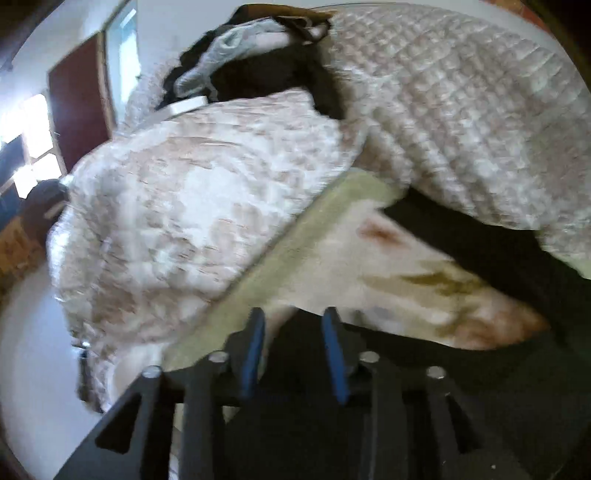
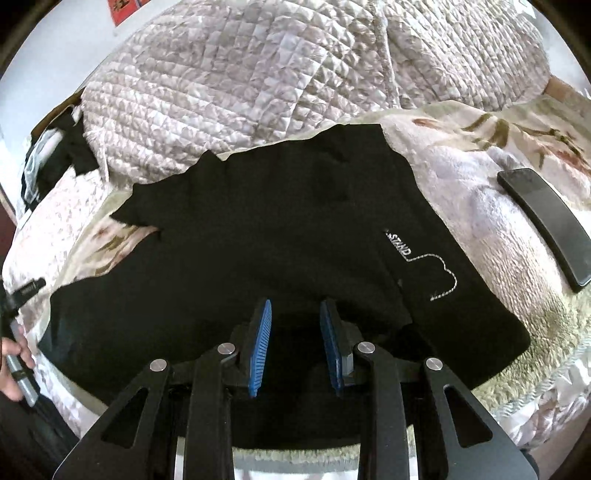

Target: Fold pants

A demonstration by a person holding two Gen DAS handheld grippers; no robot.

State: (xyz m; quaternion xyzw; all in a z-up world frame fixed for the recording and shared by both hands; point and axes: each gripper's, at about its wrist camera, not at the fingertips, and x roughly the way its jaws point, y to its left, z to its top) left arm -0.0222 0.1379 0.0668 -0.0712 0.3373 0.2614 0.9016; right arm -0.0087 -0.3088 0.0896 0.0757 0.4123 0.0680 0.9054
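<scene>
white letters ending in "stand" sit on the black pants [image 2: 258, 240], beside a stitched dotted line; a red sign [image 2: 123, 9] on the wall is unreadable.

We see bed [image 2: 491, 236] under floral fleece blanket; on it black pants [image 2: 258, 236] spread flat, dark phone [image 2: 546, 221] beside them at right, quilt [image 2: 280, 74] heaped along far side, touching pants' far edge; dark clothes [image 2: 55, 158] piled far left
</scene>
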